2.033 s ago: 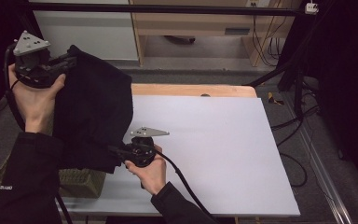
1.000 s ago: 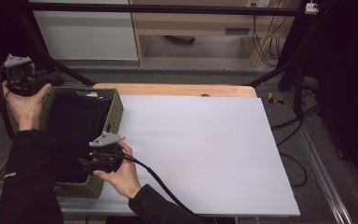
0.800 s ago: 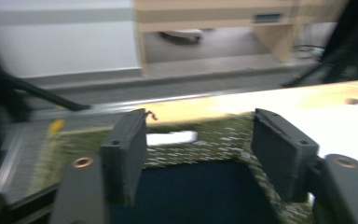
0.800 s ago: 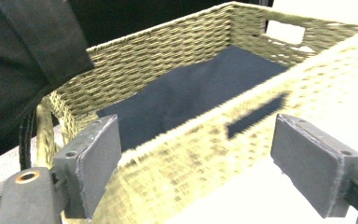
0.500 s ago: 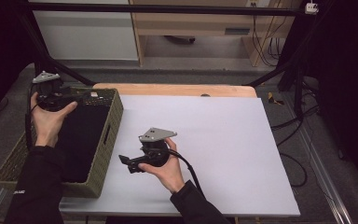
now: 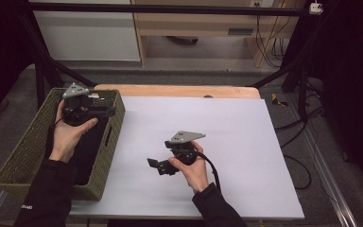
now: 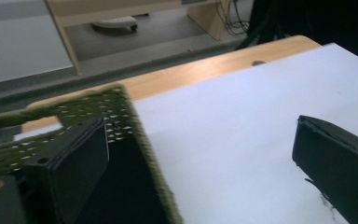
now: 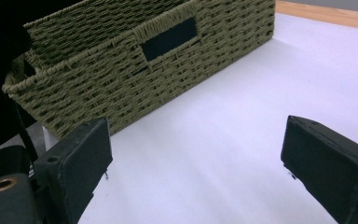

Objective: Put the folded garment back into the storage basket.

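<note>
Your left gripper [image 6: 105,109] hangs over the far end of the woven basket [image 6: 16,158], held in your left hand [image 6: 71,135], and its jaws point toward the table's middle. They have just been opening and now stand wide apart with nothing between them. In the left gripper view one jaw sits inside the basket's far right corner and the other out over the white sheet [image 7: 242,140], so the basket's green rim [image 7: 142,140] runs up between the two without touching either pad. Below that gripper the dark cloth [image 6: 90,146] lies flat in the basket's bottom, filling most of it, and no pad touches it.

Your right gripper [image 6: 157,166] sits low over the white sheet, just right of the basket and near your edge of the table, gripped by your right hand [image 6: 189,163]. Its jaws point left, at the basket's long side. They too have just been opening and stand far apart, empty. In the right gripper view the basket's wall [image 8: 135,70] with its dark handle slot [image 8: 170,38] lies ahead of the jaws, near but apart from them, with bare white sheet in the gap. The cable [image 6: 212,170] trails from this gripper back along your sleeve.

The basket rests on the table's left edge, partly overhanging the sheet; the wooden tabletop [image 6: 179,91] shows as a strip along the far side.
</note>
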A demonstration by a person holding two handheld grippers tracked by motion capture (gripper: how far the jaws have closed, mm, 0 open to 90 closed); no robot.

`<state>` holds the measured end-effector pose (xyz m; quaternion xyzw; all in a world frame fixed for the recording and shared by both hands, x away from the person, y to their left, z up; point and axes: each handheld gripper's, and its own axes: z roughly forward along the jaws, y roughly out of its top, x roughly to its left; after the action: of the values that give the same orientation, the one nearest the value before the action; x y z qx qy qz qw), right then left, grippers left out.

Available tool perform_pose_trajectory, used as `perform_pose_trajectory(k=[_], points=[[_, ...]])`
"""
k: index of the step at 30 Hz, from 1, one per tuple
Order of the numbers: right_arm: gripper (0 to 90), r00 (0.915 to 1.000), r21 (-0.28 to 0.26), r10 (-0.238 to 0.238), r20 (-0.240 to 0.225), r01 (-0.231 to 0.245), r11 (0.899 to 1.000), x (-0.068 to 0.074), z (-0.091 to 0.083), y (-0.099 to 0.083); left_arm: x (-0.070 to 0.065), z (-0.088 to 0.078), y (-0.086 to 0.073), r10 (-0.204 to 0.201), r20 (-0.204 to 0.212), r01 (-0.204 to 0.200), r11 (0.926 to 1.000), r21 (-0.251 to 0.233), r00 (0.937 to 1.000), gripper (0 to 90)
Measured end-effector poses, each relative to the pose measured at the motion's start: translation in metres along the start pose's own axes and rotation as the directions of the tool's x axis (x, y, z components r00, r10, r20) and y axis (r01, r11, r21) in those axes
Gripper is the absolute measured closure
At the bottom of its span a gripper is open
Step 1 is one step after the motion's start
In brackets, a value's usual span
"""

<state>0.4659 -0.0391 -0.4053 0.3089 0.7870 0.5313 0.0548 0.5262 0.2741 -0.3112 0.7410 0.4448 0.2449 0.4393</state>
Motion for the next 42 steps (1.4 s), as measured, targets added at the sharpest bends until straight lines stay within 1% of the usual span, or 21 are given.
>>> perform_pose_trajectory(k=[1,2,4,6,9,10,12,13,14,18,20,21,22,23,27,28,31,33,36,40,42], points=[[8.0,1.0,0.0,0.0,0.0,0.0,1.0,0.0,0.0,0.0,0.0,0.0,0.0,0.0,0.0,0.0,1.0,0.0,1.0,3.0],[8.3,0.9996,0.01,-0.011,0.026,0.011,1.0,-0.005,-0.006,-0.002,-0.007,0.0,-0.002,0.003,0.017,-0.003,1.0,-0.007,0.9998,3.0],[8.3,0.9986,0.022,-0.019,0.049,0.018,1.0,-0.01,-0.012,-0.005,-0.011,-0.001,-0.003,0.004,0.027,-0.004,1.0,-0.008,0.9996,3.1],[8.3,0.9978,0.03,-0.019,0.064,0.017,0.999,-0.017,-0.019,-0.007,-0.022,-0.001,-0.008,0.014,0.055,-0.014,0.9998,-0.013,0.9984,3.1],[8.3,0.9974,0.031,-0.014,0.071,0.011,0.999,-0.023,-0.026,-0.01,-0.029,-0.002,-0.012,0.02,0.075,-0.019,0.9997,-0.014,0.997,3.1],[8.4,0.997,0.035,-0.009,0.077,0.006,0.999,-0.029,-0.032,-0.013,-0.038,-0.001,-0.017,0.033,0.094,-0.032,0.9994,-0.012,0.995,3.1],[8.4,0.9965,0.035,-0.003,0.083,0.0,0.999,-0.033,-0.038,-0.015,-0.045,-0.002,-0.022,0.042,0.112,-0.039,0.9989,-0.025,0.9929,3.1],[8.4,0.9965,0.035,-0.003,0.083,0.0,0.999,-0.033,-0.038,-0.015,-0.045,-0.002,-0.022,0.042,0.112,-0.039,0.9989,-0.025,0.9929,3.1],[8.4,0.9957,0.03,0.004,0.093,-0.007,1.0,-0.039,-0.045,-0.019,-0.052,-0.002,-0.026,0.049,0.124,-0.045,0.9984,-0.032,0.991,3.1],[8.1,0.9934,0.033,0.005,0.115,-0.009,0.999,-0.049,-0.058,-0.025,-0.066,-0.003,-0.037,0.063,0.168,-0.055,0.9971,-0.052,0.9838,3.1],[8.1,0.9927,0.03,0.008,0.12,-0.012,0.999,-0.054,-0.064,-0.027,-0.069,-0.003,-0.039,0.069,0.173,-0.06,0.9968,-0.053,0.9825,3.1],[8.1,0.9924,0.03,0.01,0.123,-0.013,0.999,-0.057,-0.068,-0.029,-0.076,-0.003,-0.044,0.077,0.19,-0.067,0.9959,-0.061,0.9788,3.1],[8.1,0.9924,0.03,0.01,0.123,-0.013,0.999,-0.057,-0.068,-0.029,-0.076,-0.003,-0.044,0.077,0.19,-0.067,0.9959,-0.061,0.9788,3.1],[8.1,0.9924,0.03,0.012,0.123,-0.016,0.999,-0.061,-0.075,-0.032,-0.08,-0.002,-0.048,0.081,0.199,-0.069,0.9953,-0.068,0.9766,3.1],[8.1,0.9914,0.03,0.016,0.13,-0.02,0.999,-0.07,-0.087,-0.039,-0.096,0.008,-0.067,0.113,0.23,-0.103,0.9932,-0.054,0.9666,3.1],[8.1,0.9914,0.03,0.016,0.13,-0.02,0.999,-0.07,-0.087,-0.039,-0.096,0.008,-0.067,0.113,0.23,-0.103,0.9932,-0.054,0.9666,3.1],[8.2,0.989,0.033,0.015,0.147,-0.02,0.999,-0.079,-0.098,-0.046,-0.107,0.022,-0.087,0.126,0.242,-0.122,0.992,-0.035,0.9621,3.1],[8.2,0.9882,0.039,0.014,0.152,-0.02,0.999,-0.082,-0.101,-0.05,-0.109,0.024,-0.09,0.129,0.245,-0.125,0.9916,-0.031,0.9609,3.1],[8.3,0.9872,0.057,0.003,0.159,-0.012,0.998,-0.088,-0.108,-0.058,-0.115,0.033,-0.103,0.124,0.278,-0.124,0.9921,-0.019,0.9525,3.1],[8.1,0.9881,0.065,-0.014,0.153,0.004,0.998,-0.093,-0.116,-0.067,-0.118,0.039,-0.11,0.124,0.293,-0.124,0.9921,-0.018,0.9481,3.0],[8.1,0.987,0.068,-0.013,0.16,0.002,0.998,-0.096,-0.121,-0.072,-0.122,0.045,-0.118,0.124,0.307,-0.129,0.9916,-0.004,0.9435,3.1]])
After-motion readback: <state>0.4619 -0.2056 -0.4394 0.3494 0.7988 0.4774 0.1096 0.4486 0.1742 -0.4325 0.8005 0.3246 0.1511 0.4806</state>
